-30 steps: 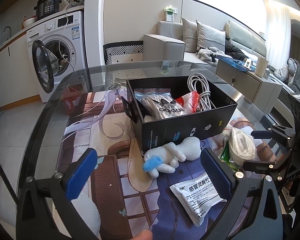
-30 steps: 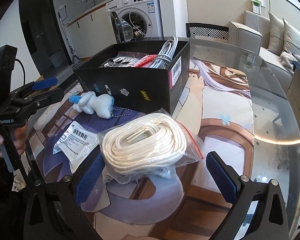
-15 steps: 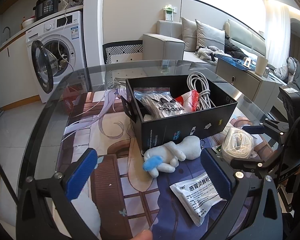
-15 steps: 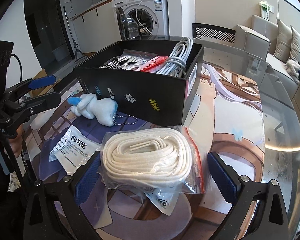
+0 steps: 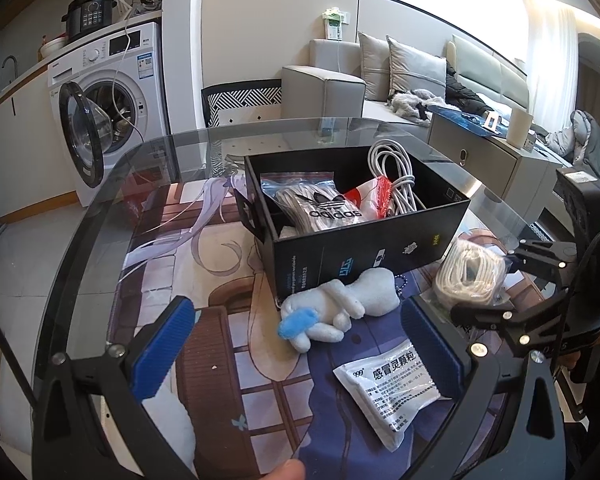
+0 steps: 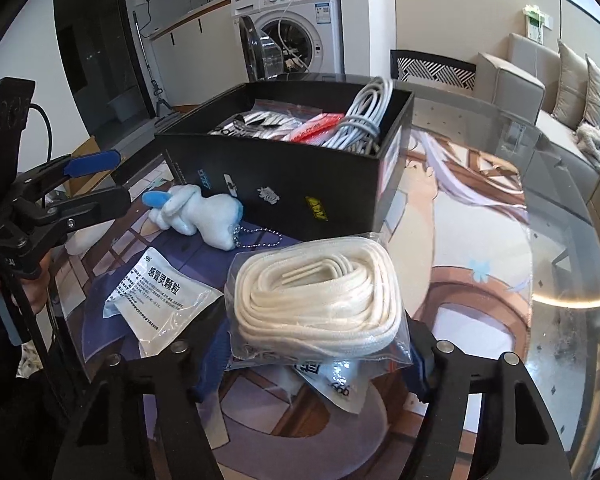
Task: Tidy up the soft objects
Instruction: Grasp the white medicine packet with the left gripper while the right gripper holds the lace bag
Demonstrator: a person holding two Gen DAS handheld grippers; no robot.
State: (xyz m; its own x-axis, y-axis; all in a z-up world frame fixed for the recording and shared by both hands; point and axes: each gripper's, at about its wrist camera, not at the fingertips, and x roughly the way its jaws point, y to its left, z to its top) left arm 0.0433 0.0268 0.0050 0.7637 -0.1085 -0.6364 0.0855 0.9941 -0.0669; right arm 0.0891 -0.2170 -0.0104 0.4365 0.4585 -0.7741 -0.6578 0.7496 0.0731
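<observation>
My right gripper (image 6: 314, 364) is shut on a clear bag of white cord (image 6: 318, 300) and holds it just above the table; the bag also shows in the left wrist view (image 5: 470, 276). A black box (image 5: 360, 240) (image 6: 284, 176) holds a grey cable coil (image 6: 360, 120), an Adidas bag (image 5: 324, 208) and a red packet. A white plush toy (image 5: 336, 308) (image 6: 200, 216) lies in front of the box. My left gripper (image 5: 296, 344) is open, just short of the plush. A white sachet (image 5: 388, 380) (image 6: 156, 296) lies nearby.
The glass table (image 5: 100, 220) carries a printed mat (image 6: 460, 240). A second sachet (image 6: 336, 388) lies under the held bag. A washing machine (image 5: 108, 92) with its door open stands beyond the table, and a sofa (image 5: 400, 68) is at the back right.
My right gripper has closed on the bag of white cord and lifted it a little. The left gripper has stayed in place, open.
</observation>
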